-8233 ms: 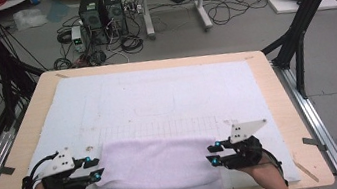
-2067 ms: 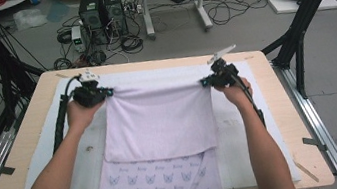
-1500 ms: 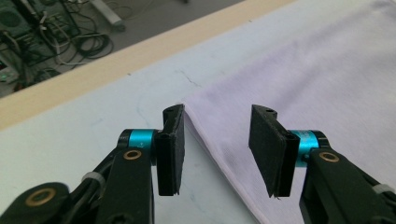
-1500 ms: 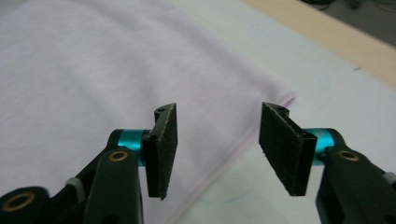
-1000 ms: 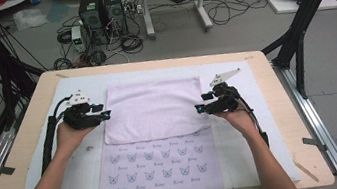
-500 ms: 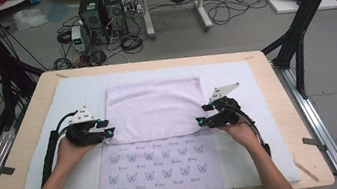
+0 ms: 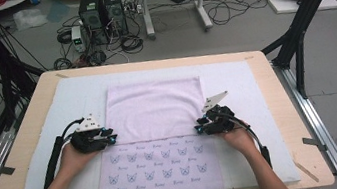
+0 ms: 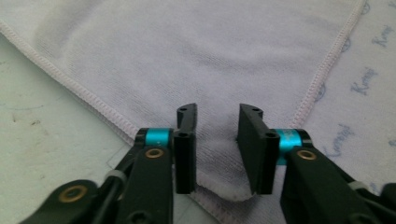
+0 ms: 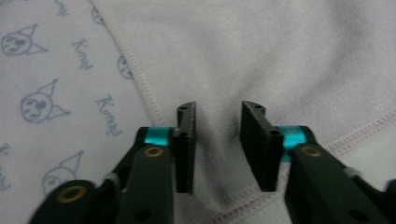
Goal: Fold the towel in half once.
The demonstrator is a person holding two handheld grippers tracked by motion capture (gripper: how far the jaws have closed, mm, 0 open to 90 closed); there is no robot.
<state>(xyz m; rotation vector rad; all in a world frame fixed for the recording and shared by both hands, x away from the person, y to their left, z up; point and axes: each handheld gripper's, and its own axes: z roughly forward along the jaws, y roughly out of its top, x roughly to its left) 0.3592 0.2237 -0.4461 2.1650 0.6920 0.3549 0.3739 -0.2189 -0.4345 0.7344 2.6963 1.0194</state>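
Only readable text is on the towel [image 9: 56, 84]: a small blue cursive word repeated betw. cat-ear face prints, starting "K" and looking like "Kuromi", but too blurred in the right gripper view to spell w/ certainty. Same word shows at the towel's printed edge in the left gripper view, approx. "Kuromi" again, blurred; in the high view it's just tiny blue marks under each face, unreadable. No other labels, nos. or signs legible anywhere, incl. on the PC towers [image 7: 102, 11] on the floor.
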